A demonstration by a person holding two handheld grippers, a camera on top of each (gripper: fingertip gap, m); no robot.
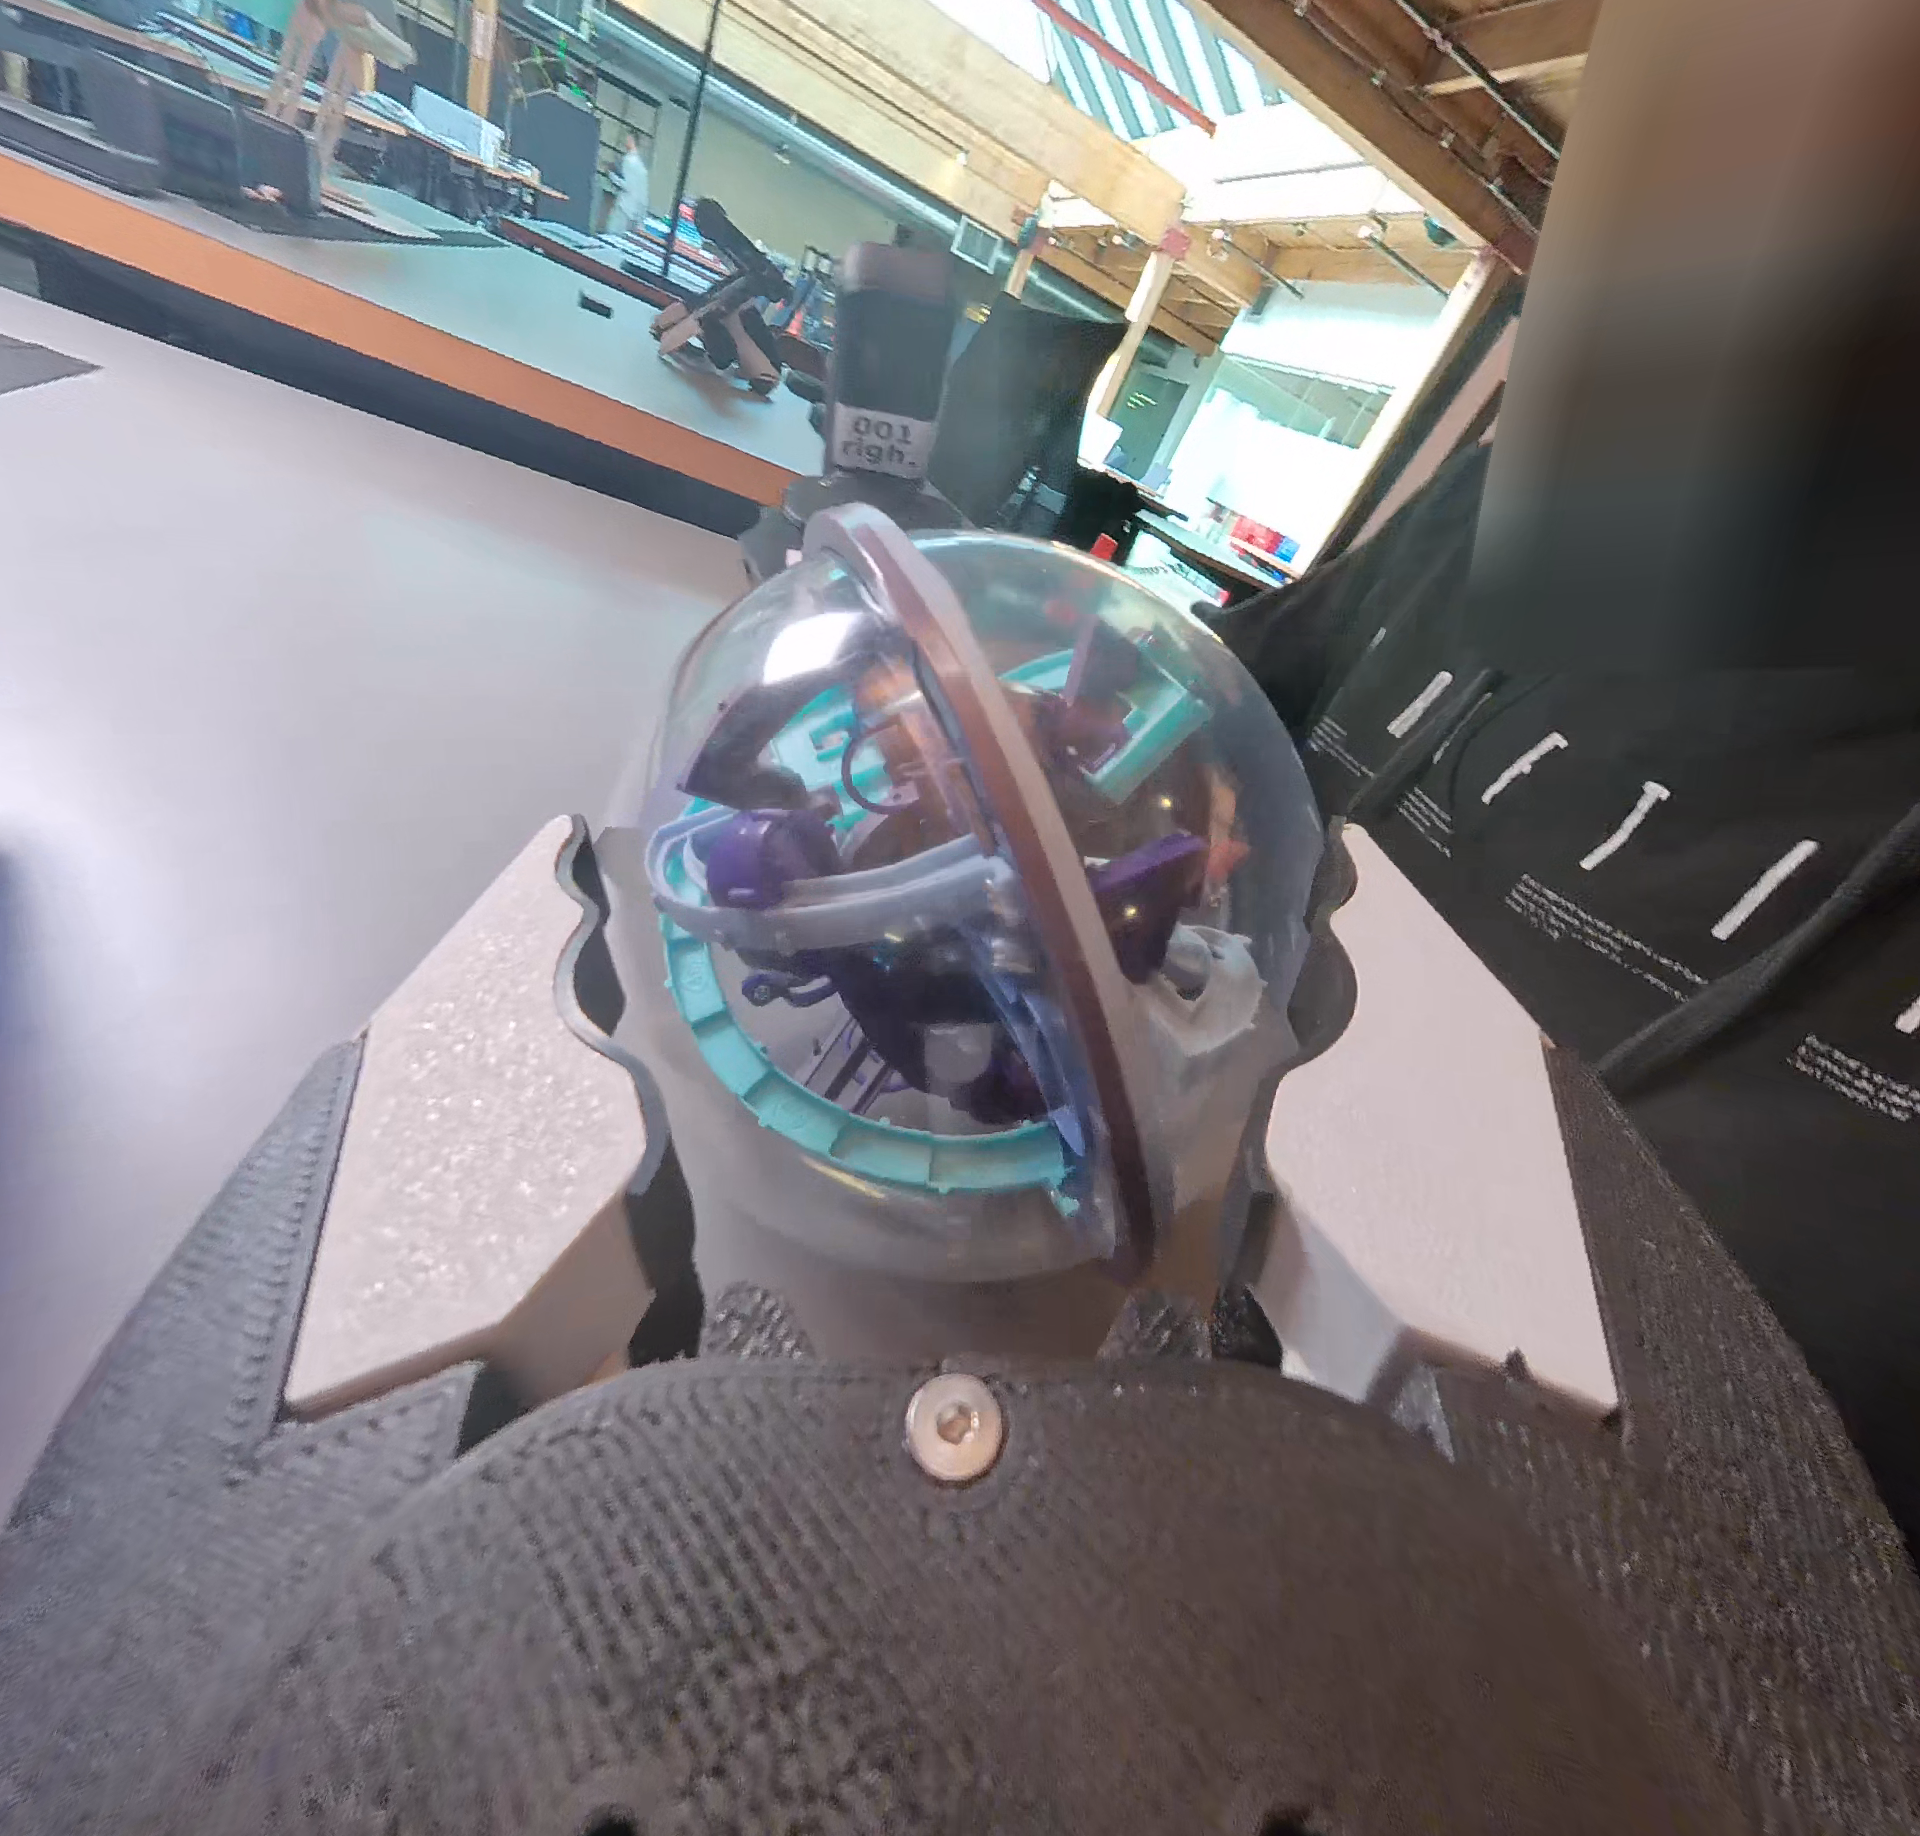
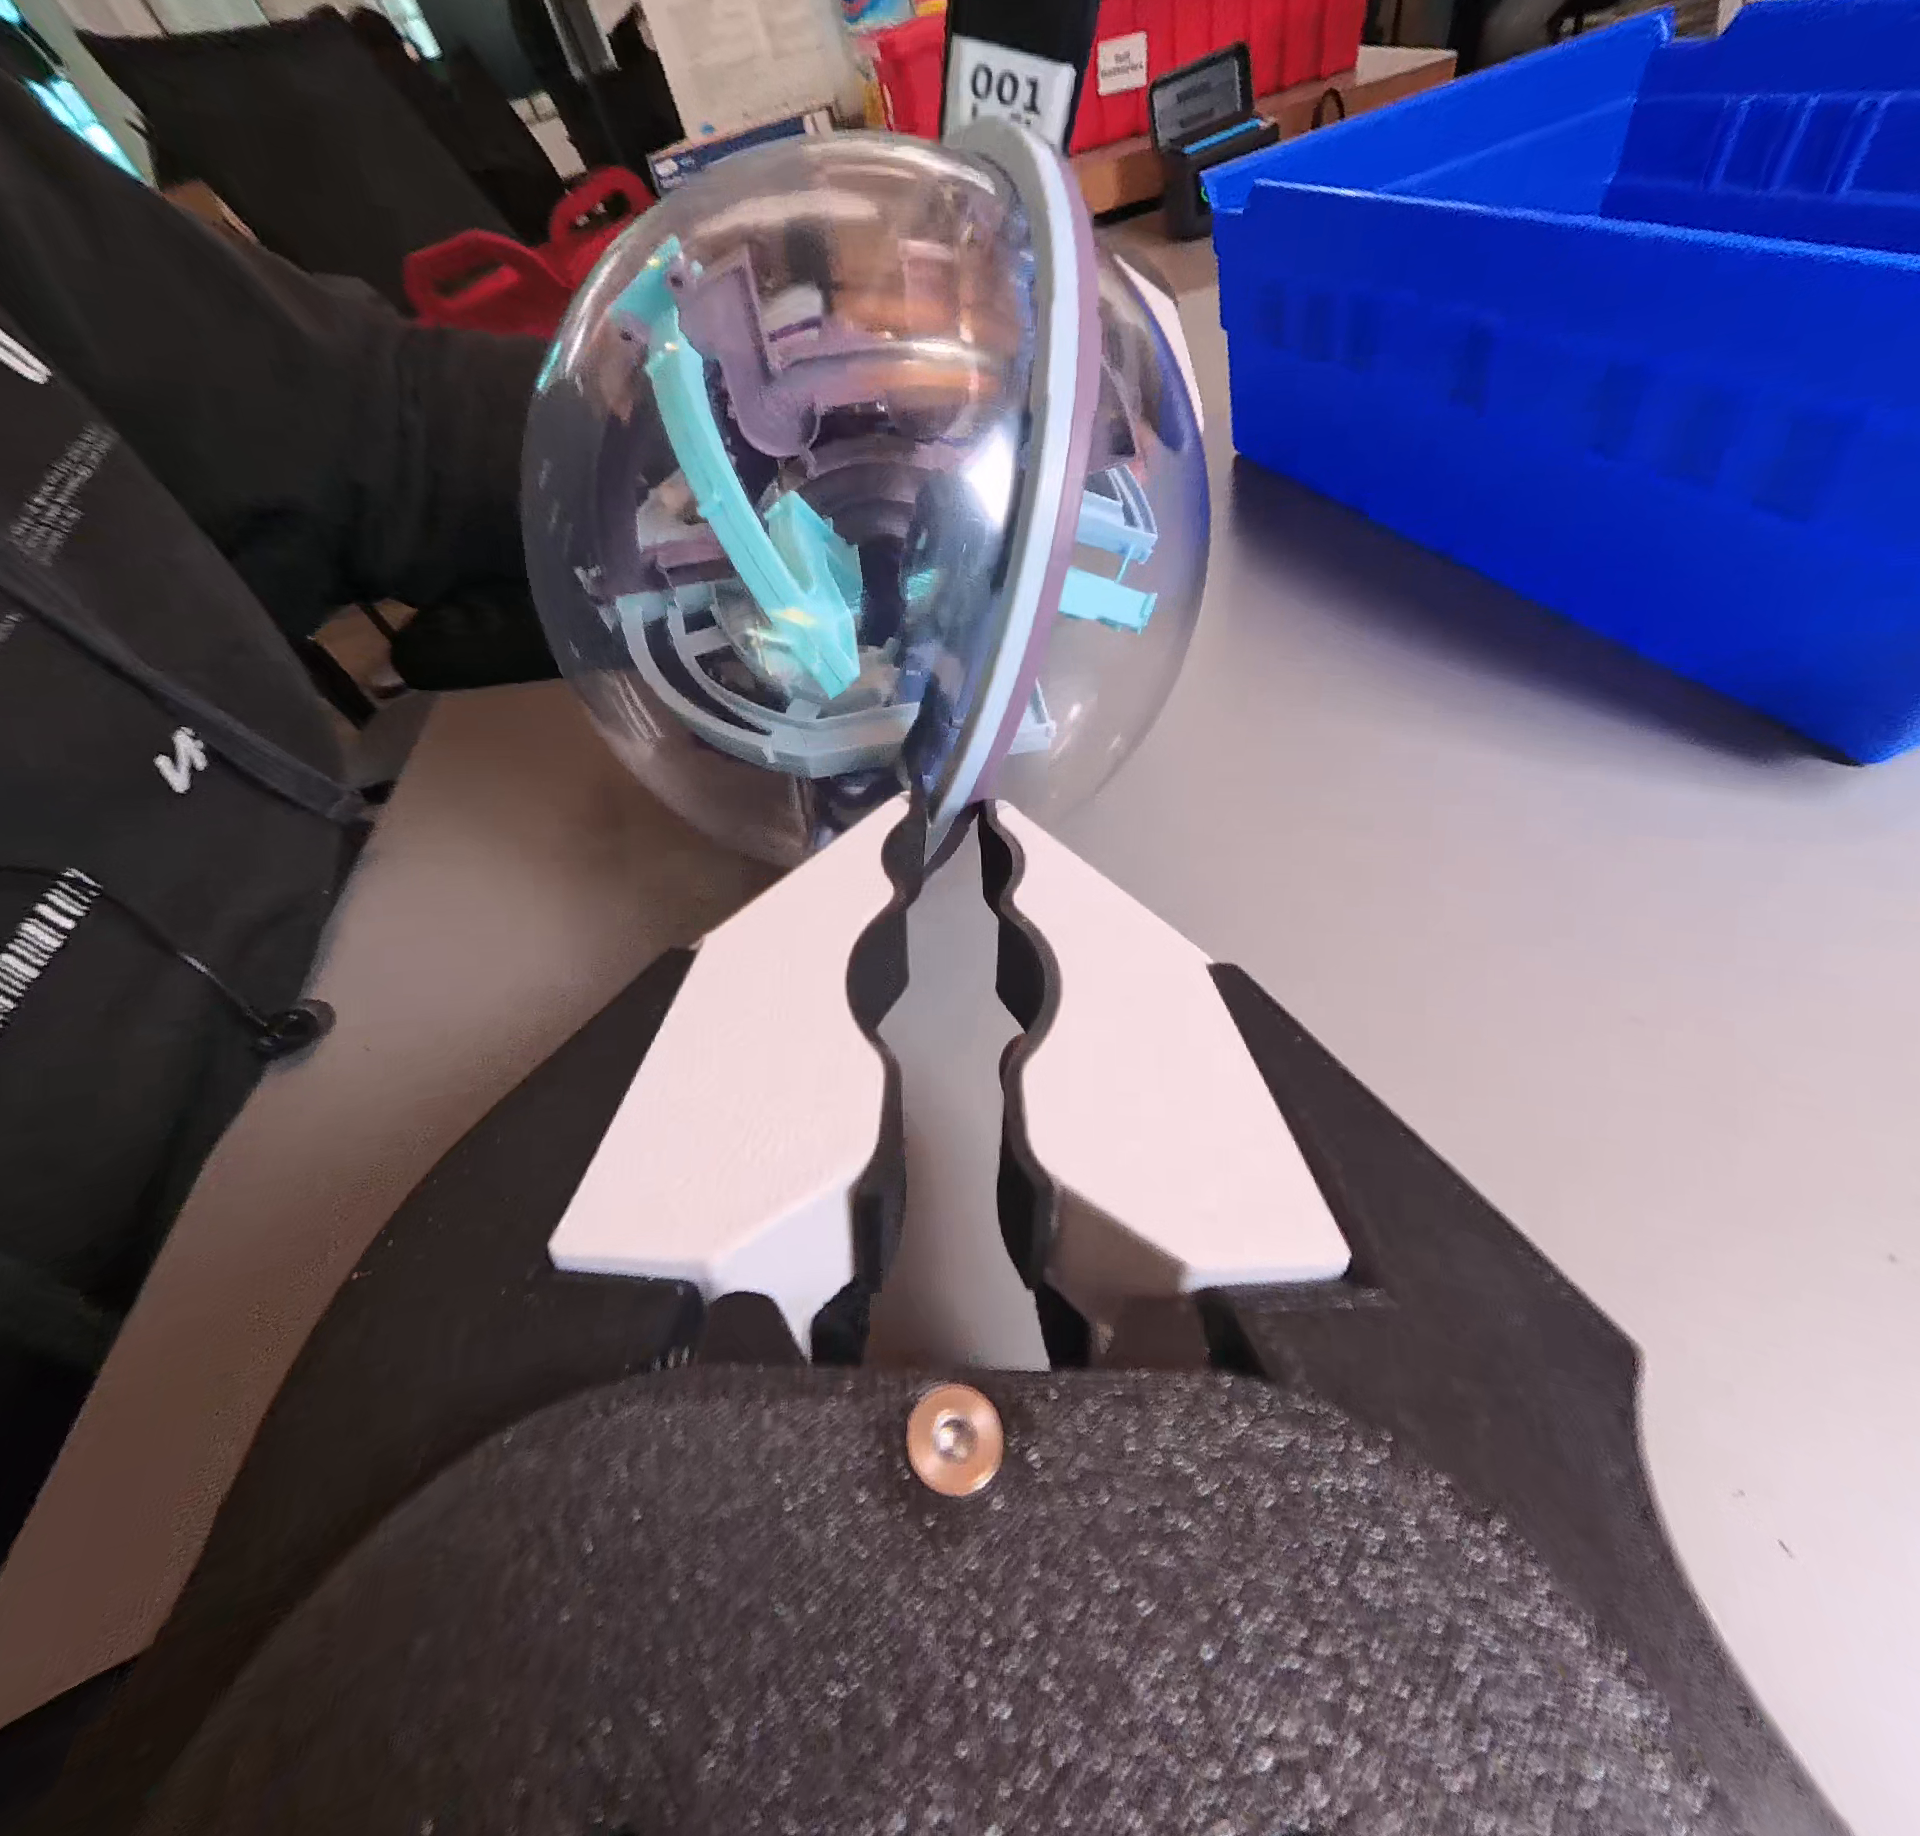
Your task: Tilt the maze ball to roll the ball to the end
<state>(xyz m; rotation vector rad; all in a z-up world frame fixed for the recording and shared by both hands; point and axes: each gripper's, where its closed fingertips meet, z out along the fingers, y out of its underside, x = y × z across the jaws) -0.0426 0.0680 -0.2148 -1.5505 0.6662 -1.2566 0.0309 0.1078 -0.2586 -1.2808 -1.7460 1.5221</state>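
- The left gripper (image 1: 956, 851) has its jaws spread wide, with the maze ball (image 1: 966, 893) cradled between them. Its right finger's dark pad (image 1: 1320, 913) lies against the sphere's side. A sliver of gap seems to remain at the left pad (image 1: 582, 903), so I cannot tell whether this side truly presses.
- For the step in hand, I would firm up the left hold first, so that both pads bear on the clear shell on either side of the brown ring (image 1: 1023, 851).
- The maze ball is a clear sphere with teal, grey and purple tracks inside. It sits just above, or barely on, the grey counter (image 2: 1455, 955), straight ahead of both grippers and between them.
- The small ball inside cannot be made out, so I would tilt slowly and watch the tracks.
- The right gripper (image 2: 951, 830) is nearly closed, its two fingertips pinching the thin equator ring (image 2: 1049, 415) at the sphere's lower edge.
- A pinch on so thin a rim can twist. I judge it best used as the steering point, with the left gripper carrying the weight.
- A blue bin (image 2: 1558, 384) stands on the counter to the right, well apart from the sphere.
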